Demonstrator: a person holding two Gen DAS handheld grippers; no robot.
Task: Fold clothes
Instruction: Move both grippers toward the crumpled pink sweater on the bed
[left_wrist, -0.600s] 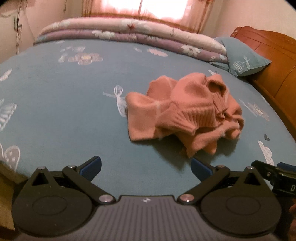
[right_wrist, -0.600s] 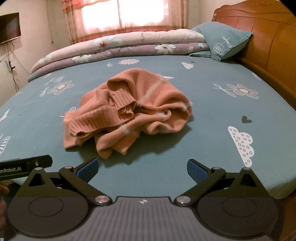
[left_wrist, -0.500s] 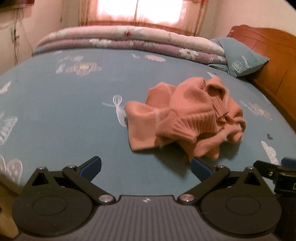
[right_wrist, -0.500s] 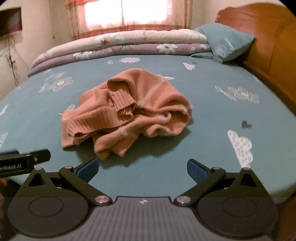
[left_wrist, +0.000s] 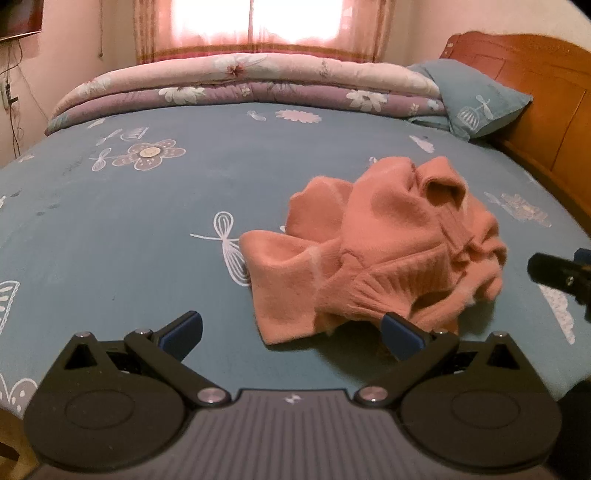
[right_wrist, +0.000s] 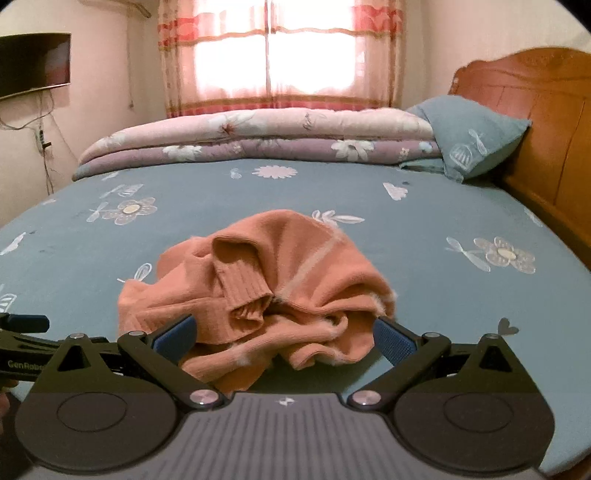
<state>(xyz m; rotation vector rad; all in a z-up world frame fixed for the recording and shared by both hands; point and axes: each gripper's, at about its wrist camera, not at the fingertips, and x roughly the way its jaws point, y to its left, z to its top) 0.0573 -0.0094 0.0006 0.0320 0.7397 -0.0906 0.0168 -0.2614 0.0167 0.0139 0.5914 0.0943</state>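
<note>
Sweater (left_wrist: 388, 254) salmon-pink, pale stripe; bedsheet (left_wrist: 129, 236) teal, white flower print; quilt (right_wrist: 258, 136) pink-mauve floral; headboard (right_wrist: 535, 122) orange-brown.

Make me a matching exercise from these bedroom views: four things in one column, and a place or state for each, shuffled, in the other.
Things:
1. sweater
2. pillow
3. folded quilt
4. left gripper

Places or states:
A. leaning by the wooden headboard
B. stacked along the bed's far edge, under the window
C. crumpled in a heap on the blue sheet
D. jaws wide open, holding nothing

Pairs: 1-C, 2-A, 3-B, 4-D
</note>
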